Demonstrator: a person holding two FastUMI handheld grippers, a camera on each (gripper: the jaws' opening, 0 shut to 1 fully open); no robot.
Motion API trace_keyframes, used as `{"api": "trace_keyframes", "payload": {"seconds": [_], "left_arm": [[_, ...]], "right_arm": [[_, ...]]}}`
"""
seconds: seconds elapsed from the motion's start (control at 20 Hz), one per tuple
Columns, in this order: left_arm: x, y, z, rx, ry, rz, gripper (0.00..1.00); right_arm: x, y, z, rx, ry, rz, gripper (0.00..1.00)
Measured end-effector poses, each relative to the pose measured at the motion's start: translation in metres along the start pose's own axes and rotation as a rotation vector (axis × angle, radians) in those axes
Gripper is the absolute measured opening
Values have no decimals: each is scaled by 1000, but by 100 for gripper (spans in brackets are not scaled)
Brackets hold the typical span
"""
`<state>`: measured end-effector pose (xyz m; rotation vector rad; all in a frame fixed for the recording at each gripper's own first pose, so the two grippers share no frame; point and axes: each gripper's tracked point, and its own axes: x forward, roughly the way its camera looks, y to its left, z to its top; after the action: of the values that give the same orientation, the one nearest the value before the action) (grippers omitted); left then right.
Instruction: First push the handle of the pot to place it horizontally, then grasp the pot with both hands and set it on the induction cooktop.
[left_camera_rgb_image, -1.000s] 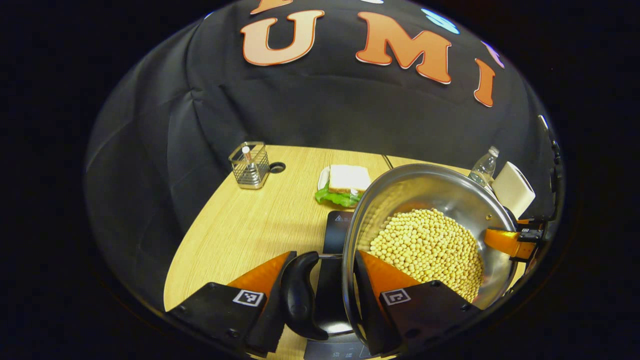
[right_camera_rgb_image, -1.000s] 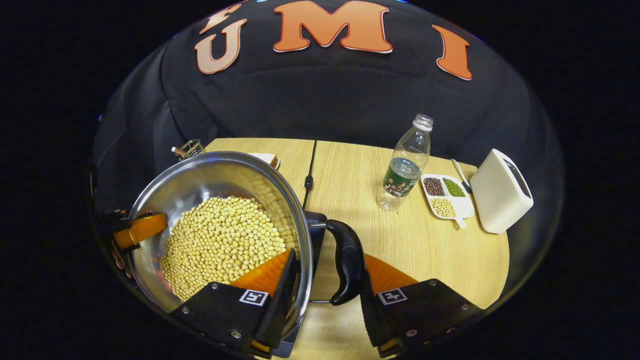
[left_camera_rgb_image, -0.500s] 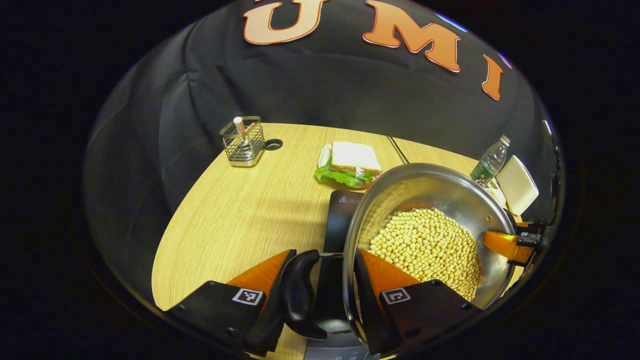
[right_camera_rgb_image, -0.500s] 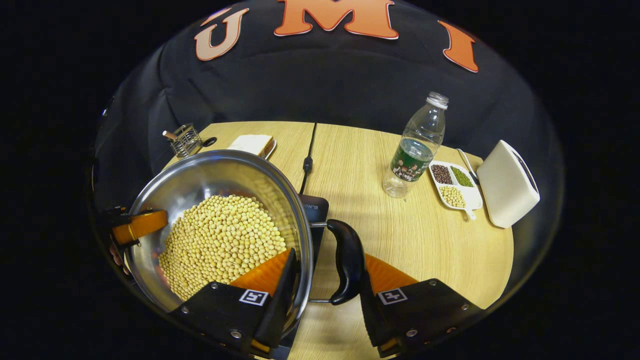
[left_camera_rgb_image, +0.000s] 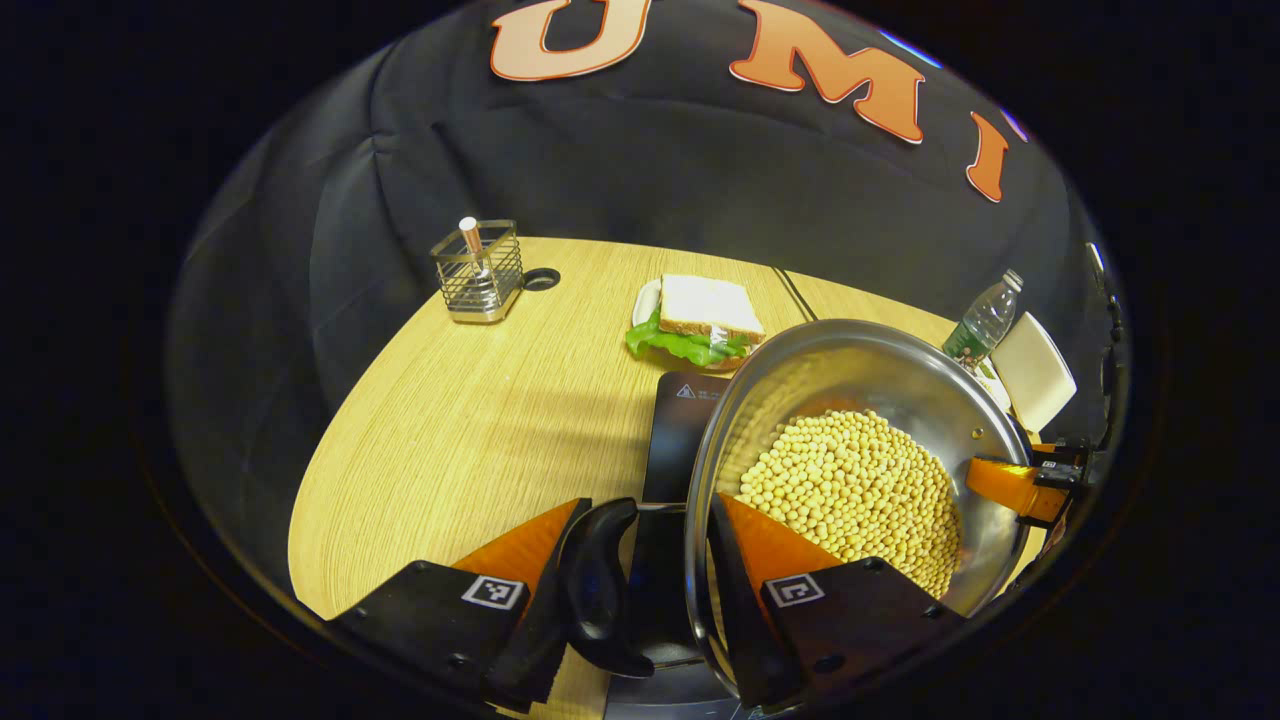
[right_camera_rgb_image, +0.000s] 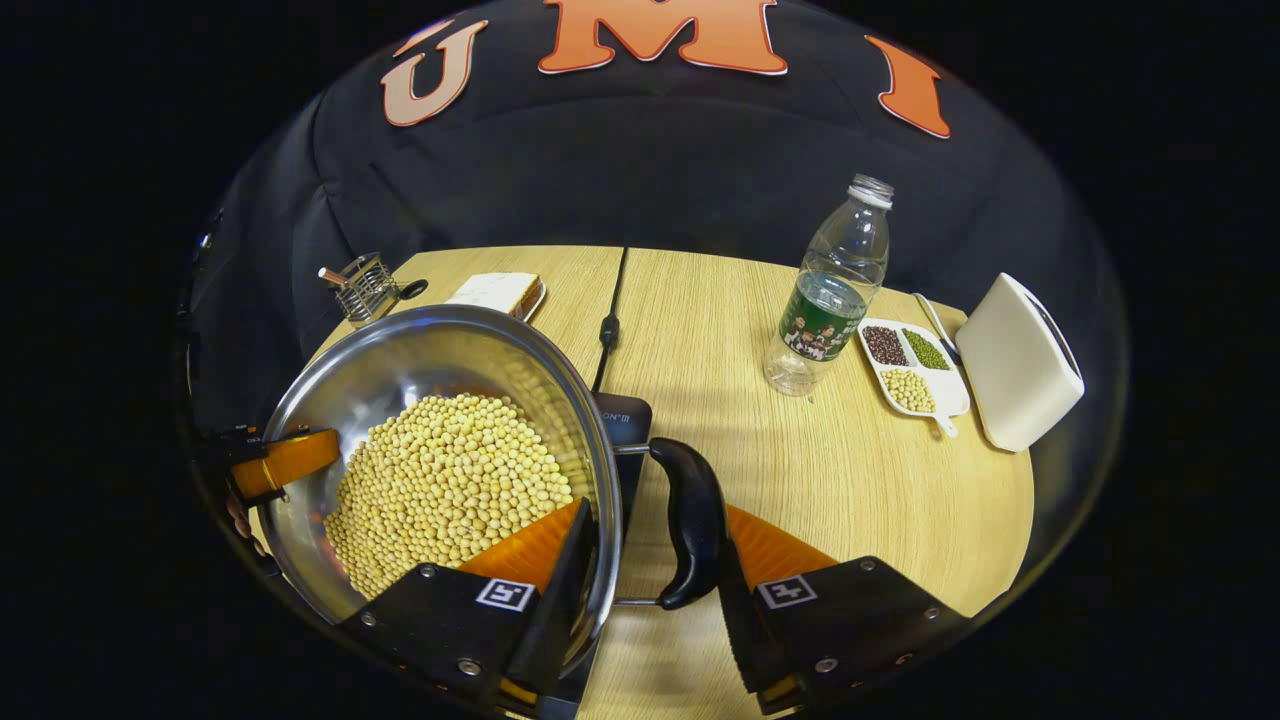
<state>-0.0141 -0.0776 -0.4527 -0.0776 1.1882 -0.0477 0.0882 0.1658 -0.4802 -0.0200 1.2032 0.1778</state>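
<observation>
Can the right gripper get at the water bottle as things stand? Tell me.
Probably not: the right gripper is busy, its jaws around the pot rim and handle. The table toward the water bottle is otherwise open.

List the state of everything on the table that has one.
Pot: filled with beans, gripped at both handles, over the cooktop.
Left gripper: shut on its handle and the rim.
Right gripper: shut likewise.
Bottle: upright, uncapped, little water.
Sandwich: on a plate.
Divided dish: three fillings.
</observation>
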Motion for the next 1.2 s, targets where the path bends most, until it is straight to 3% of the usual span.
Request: {"api": "trace_keyframes", "payload": {"seconds": [0.2, 0.45, 0.8, 1.0, 1.1, 1.15, 1.2], "left_arm": [[-2, 3, 4, 54, -31, 38, 81], [-11, 5, 8, 73, -60, 75, 84], [-68, 12, 69, 144, -300, 181, 84], [-122, -9, 106, 176, -445, 169, 80], [-151, -24, 122, 169, -508, 143, 83], [-165, -32, 130, 164, -541, 130, 92], [-179, -39, 137, 162, -574, 119, 88]], "right_arm": [[-20, 8, 1, -49, -13, -5, 74], [-54, 9, -5, -44, -66, 12, 76], [-127, -22, 33, -21, -267, 10, 78], [-181, -50, 60, -5, -407, -2, 81], [-208, -61, 69, -12, -472, -10, 81], [-222, -64, 72, -17, -498, -5, 82], [-235, -69, 74, -19, -525, -2, 82]]}}
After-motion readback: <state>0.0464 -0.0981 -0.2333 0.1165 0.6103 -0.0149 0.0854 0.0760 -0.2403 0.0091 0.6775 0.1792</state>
